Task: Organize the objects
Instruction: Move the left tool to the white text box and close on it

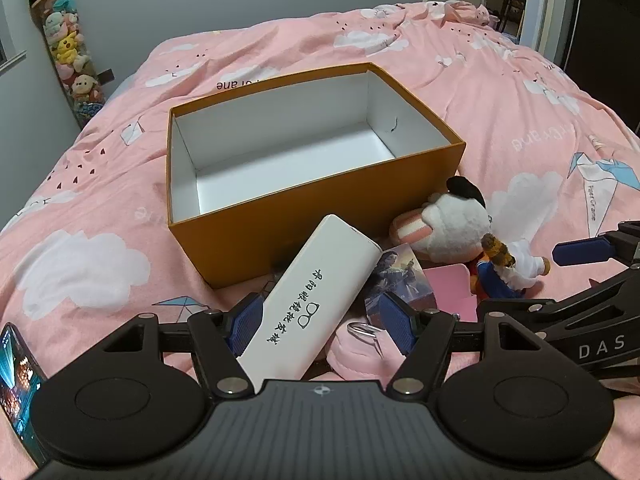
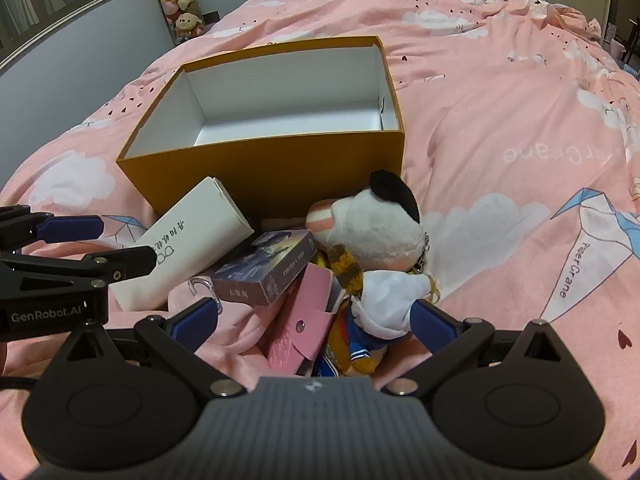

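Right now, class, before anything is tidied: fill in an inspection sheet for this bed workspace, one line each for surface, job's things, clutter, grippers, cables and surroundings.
Surface: rumpled pink cloud-print bedspread.
Job's things: open orange cardboard box with white lining, nothing seen inside; long white glasses case leaning on the box's front wall; panda plush toy; blue card box; pink snap wallet.
Clutter: lit phone at the left edge.
Grippers: left gripper open, fingers straddling the case's near end; right gripper open over the wallet and plush.
Cables: nothing seen.
Surroundings: clear tube of plush toys by the grey wall.
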